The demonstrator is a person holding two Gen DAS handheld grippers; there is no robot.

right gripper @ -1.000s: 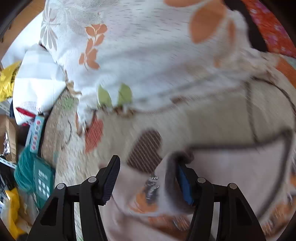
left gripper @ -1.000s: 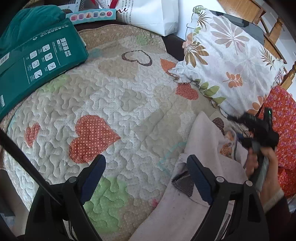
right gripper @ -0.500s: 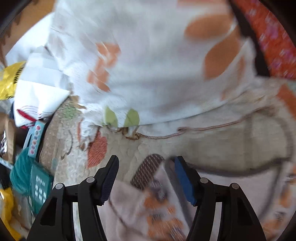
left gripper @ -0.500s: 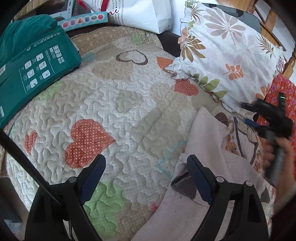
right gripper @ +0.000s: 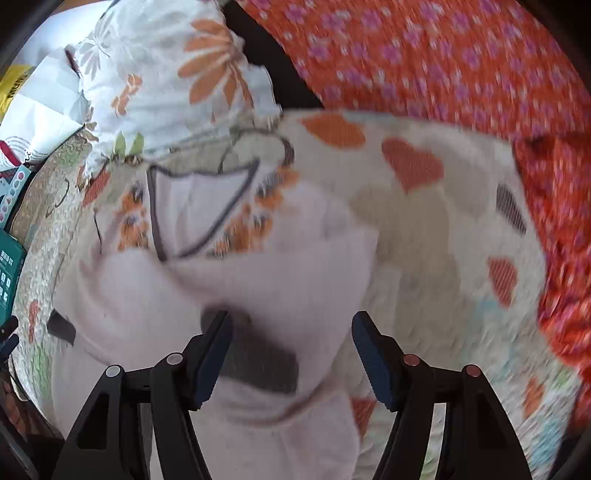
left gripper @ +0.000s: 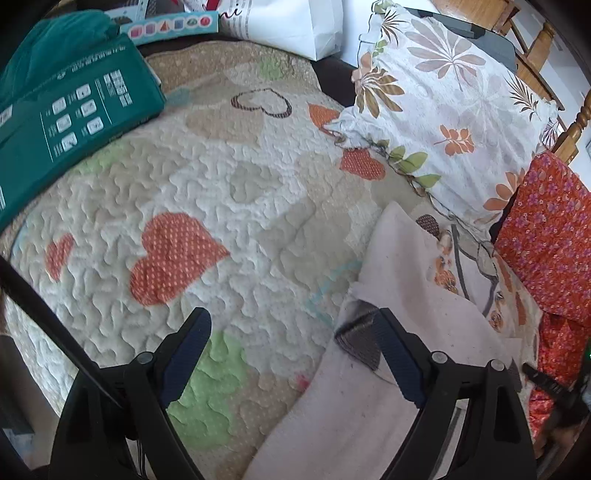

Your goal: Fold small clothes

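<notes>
A small pale pink garment (left gripper: 413, 317) with dark grey trim and an orange print lies on the heart-patterned quilt (left gripper: 207, 192) at the lower right of the left wrist view. My left gripper (left gripper: 291, 336) is open and empty over the quilt, its right finger at the garment's grey cuff (left gripper: 360, 338). In the right wrist view the garment (right gripper: 221, 266) lies partly folded, a sleeve laid across its body. My right gripper (right gripper: 291, 332) is open and empty just above its lower part, near a grey cuff (right gripper: 258, 358). That view is motion-blurred.
A floral pillow (left gripper: 454, 107) lies at the quilt's far right, a red flowered cloth (left gripper: 550, 240) beside it. A green package (left gripper: 66, 118) sits at the far left, a white bag (left gripper: 291, 22) behind. Wooden chair parts (left gripper: 535, 33) stand beyond the pillow.
My right gripper has let go of the garment's upper part, opened wider, and pulled back towards its lower end. The folded sleeve now lies on the body. My left gripper has barely moved.
</notes>
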